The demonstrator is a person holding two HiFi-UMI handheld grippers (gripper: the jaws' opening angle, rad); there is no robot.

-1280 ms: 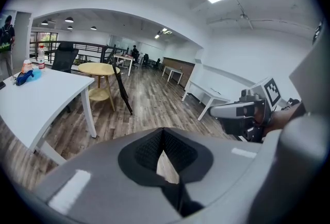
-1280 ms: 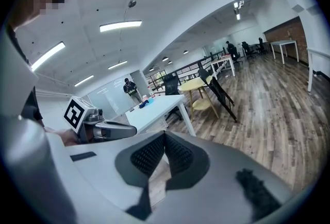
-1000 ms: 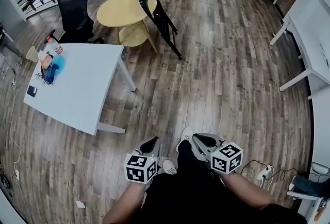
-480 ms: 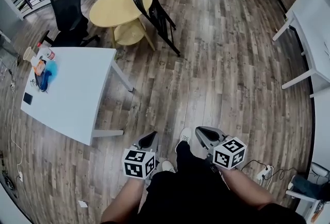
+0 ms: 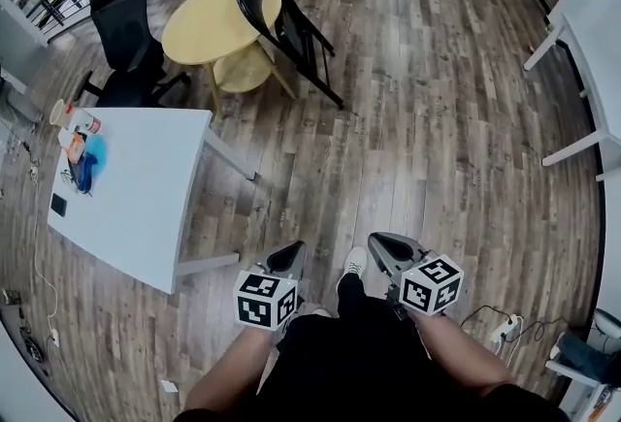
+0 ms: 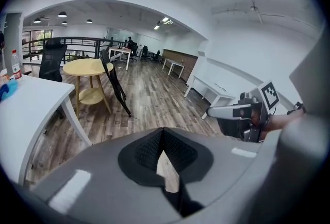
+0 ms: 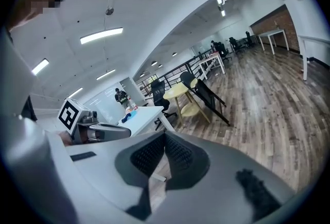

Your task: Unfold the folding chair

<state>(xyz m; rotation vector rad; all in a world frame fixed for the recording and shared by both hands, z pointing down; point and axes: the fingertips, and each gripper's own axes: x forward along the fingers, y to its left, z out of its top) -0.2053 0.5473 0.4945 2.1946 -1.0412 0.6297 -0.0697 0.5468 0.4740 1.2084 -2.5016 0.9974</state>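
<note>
Both the left gripper [image 5: 288,250] and right gripper [image 5: 380,242] are carried further over the wooden floor [image 5: 408,119], fingers pressed together on nothing. No unfolding yet: the black folding chair [image 5: 283,22] is leaned, folded, against the round yellow table [image 5: 199,22], well ahead.

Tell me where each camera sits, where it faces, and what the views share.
Head view: on the person's head, facing steeply down at the floor; shows arms, legs, left tool, right tool.
Left gripper view: on the left tool, facing along its shut jaws across the floor; right tool at right.
Right gripper view: on the right tool, facing along its shut jaws; left tool at left.
Shared: all three show the folded chair by the yellow table.
</note>
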